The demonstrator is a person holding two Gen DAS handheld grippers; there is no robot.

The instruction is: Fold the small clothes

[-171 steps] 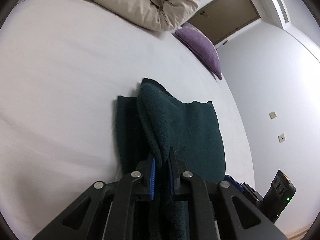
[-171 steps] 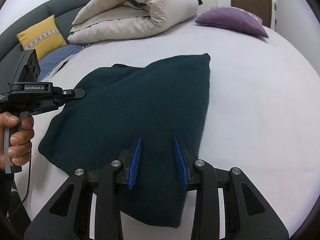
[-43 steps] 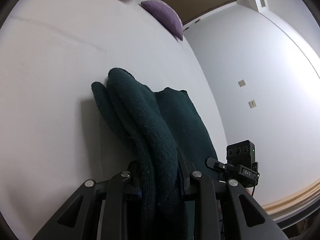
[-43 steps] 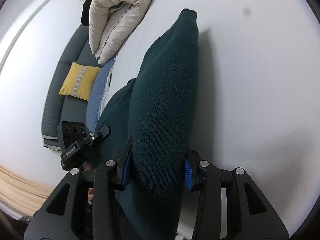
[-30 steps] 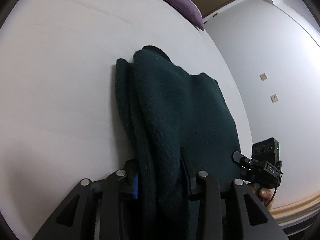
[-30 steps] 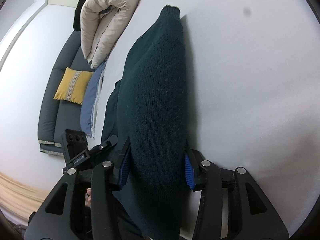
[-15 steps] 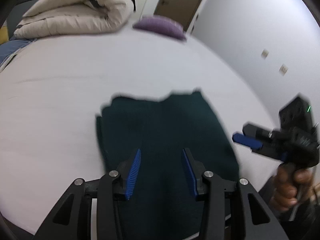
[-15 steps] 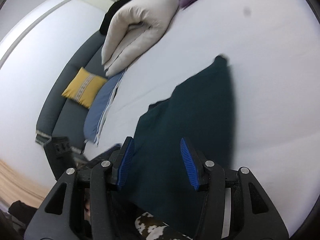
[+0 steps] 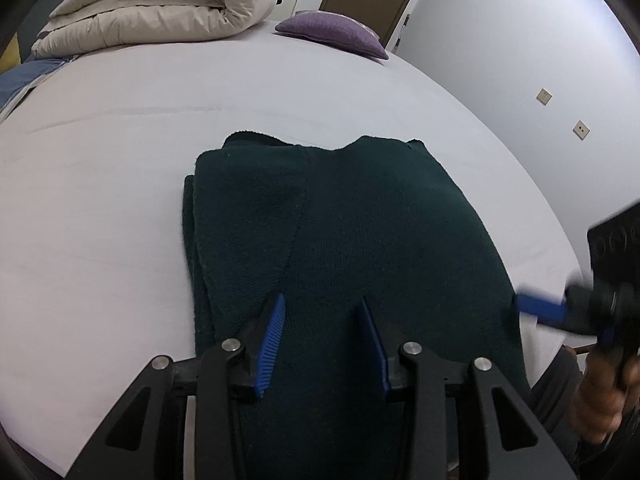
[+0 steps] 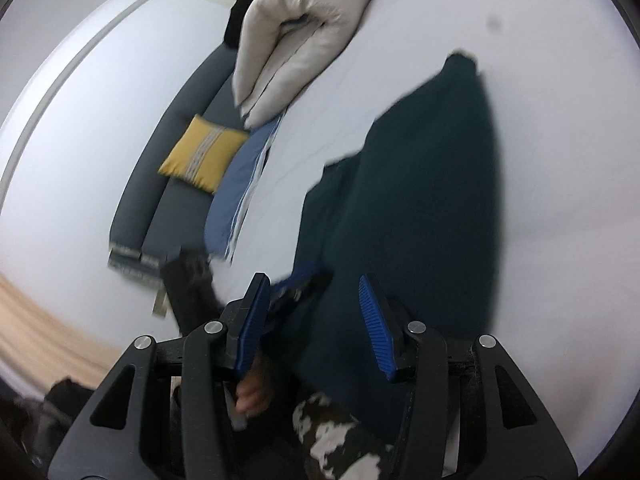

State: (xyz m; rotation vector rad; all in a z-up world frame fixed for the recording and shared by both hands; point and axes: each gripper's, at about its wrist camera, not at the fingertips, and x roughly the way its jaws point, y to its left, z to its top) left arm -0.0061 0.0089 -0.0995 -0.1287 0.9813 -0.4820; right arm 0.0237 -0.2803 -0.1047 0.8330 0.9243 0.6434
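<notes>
Dark green sweater [image 9: 360, 220], purple pillow [image 9: 332, 34], white sheet [image 9: 100, 160]

White-sheeted bed [image 9: 120, 200] carries a folded dark green sweater [image 9: 360, 232]. Beyond the sweater: rolled beige duvet [image 9: 160, 12], purple pillow [image 9: 332, 34]; blue cloth [image 9: 24, 80] beside duvet.

Soft, even indoor light fills both fisheye views, with dark vignetted corners and bent edges. The left wrist view is sharp, though the right gripper [image 9: 538, 310] smears. The right wrist view is motion-blurred throughout, and the dark green garment [image 10: 420, 208] casts faint shadow.
</notes>
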